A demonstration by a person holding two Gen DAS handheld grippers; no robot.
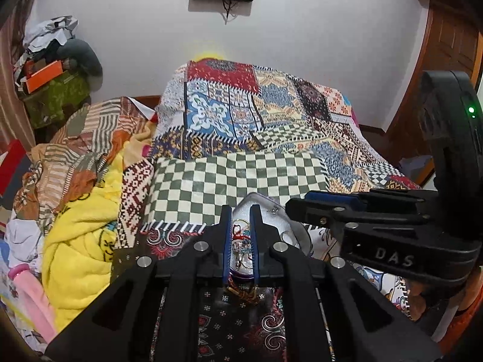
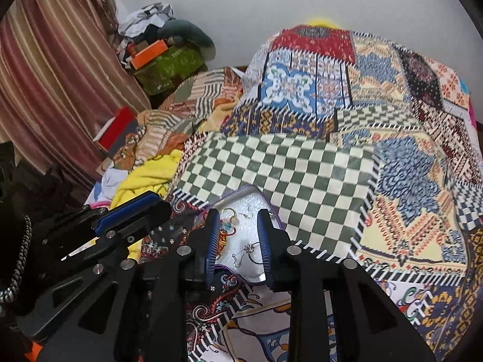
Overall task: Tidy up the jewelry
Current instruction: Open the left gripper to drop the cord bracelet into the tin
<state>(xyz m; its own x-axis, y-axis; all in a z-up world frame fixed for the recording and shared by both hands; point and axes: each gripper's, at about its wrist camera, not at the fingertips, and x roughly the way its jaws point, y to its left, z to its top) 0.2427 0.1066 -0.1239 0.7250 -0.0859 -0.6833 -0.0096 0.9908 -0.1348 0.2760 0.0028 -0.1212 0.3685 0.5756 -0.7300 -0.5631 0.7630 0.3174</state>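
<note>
Tray (image 2: 241,235) lengthwise away between open tools.

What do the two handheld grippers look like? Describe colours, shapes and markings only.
The left gripper is a black plastic frame with angular cut-outs, round silver bolts and two slim fingers lined with ribbed blue pads. The right gripper has the same build. Seen from the left wrist, its body carries raised letters "DAS", and a small green light glows on a rounded black housing above.
</note>
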